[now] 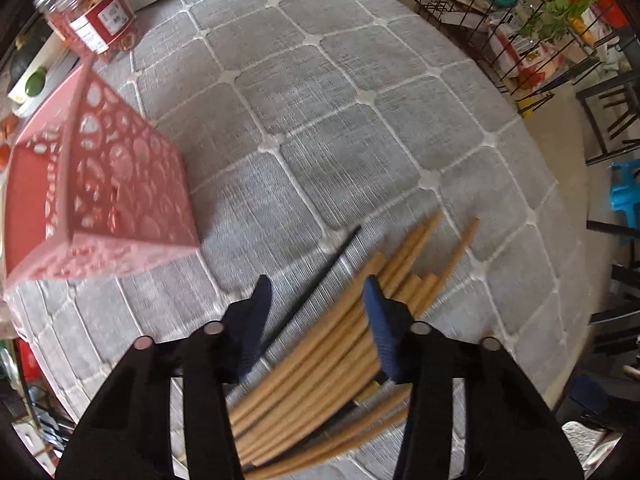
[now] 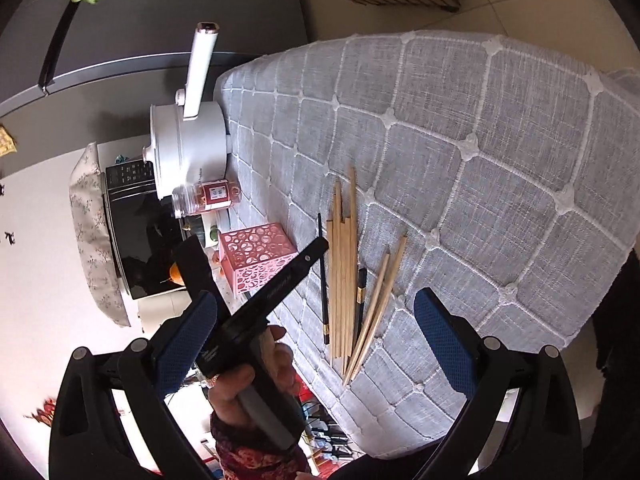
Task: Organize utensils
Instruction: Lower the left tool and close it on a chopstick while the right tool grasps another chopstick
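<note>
Gray quilted table [image 1: 320, 100], pink basket [image 1: 100, 184] at far left. Chopsticks [image 1: 340, 340] in a bunch, pointing far and right, right under the wide-open left tongs [image 1: 318, 288]. Right tongs [image 2: 316, 320] wide open too, higher up, farther off. Left nearer.

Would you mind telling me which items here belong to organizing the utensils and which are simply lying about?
Belongs to the job:
- pale wooden chopsticks
- thin black chopsticks
- pink perforated square holder
- left hand-held gripper, open above the chopsticks

Just lying about:
- clear plastic jar with red label
- white lidded pot
- black wire rack
</note>
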Tool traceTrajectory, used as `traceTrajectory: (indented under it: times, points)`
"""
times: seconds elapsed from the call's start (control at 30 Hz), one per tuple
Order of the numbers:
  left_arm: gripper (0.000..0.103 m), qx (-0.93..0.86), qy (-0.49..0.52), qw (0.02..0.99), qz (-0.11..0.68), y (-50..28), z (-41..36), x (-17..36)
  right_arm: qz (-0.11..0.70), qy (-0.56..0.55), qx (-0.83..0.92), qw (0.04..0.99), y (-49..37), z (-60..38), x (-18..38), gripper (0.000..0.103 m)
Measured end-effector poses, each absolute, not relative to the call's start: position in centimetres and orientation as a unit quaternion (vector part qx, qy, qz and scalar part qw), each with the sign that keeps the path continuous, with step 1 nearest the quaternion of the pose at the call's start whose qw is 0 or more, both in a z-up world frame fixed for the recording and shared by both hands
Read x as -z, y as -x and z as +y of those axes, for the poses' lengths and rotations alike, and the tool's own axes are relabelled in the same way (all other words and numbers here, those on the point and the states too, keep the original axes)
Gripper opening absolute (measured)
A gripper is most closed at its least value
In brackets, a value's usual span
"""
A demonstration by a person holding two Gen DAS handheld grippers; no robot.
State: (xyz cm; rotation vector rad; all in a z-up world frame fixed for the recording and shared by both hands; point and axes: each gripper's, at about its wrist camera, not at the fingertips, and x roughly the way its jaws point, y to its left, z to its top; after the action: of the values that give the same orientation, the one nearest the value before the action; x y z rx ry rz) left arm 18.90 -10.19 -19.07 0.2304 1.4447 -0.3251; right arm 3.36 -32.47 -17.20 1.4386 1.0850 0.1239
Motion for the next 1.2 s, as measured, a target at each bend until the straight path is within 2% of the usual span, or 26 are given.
traceTrajectory:
  times: [0.13,0.5,0.57,0.63,0.83,0.97,1.07,1.2]
  points:
    - [0.031,0.149,-0.138,0.729,0.654,-19.7,-10.6,19.3,0.472,-0.629,-0.048,0.616,-3.7,-32.8,17.6,0.096]
    - [0.028,0.188,-0.194,0.708,0.652,-19.9,-11.6,19.9,0.498,-0.59,-0.02,0.635,-4.4,-31.7,18.1,0.096]
    - [0.021,0.197,-0.193,0.714,0.644,-19.5,-11.7,19.8,0.503,-0.588,-0.019,0.633,-4.6,-31.4,18.6,0.095]
    - [0.012,0.206,-0.183,0.717,0.64,-18.7,-11.1,19.6,0.511,-0.57,-0.012,0.643,-5.0,-30.9,18.8,0.085]
    - [0.008,0.207,-0.164,0.752,0.604,-16.4,-8.5,18.8,0.537,-0.542,-0.013,0.646,-6.4,-29.3,19.9,0.055]
    - [0.007,0.227,-0.123,0.786,0.562,-14.0,-5.3,14.4,0.545,-0.513,0.007,0.663,-7.2,-27.8,20.0,0.048]
    - [0.007,0.251,-0.098,0.811,0.519,-11.2,-2.7,10.1,0.552,-0.491,0.025,0.673,-7.8,-26.9,20.4,0.038]
    - [0.006,0.259,-0.072,0.835,0.481,-8.5,-1.3,7.5,0.556,-0.473,0.038,0.682,-8.5,-25.4,21.0,0.03]
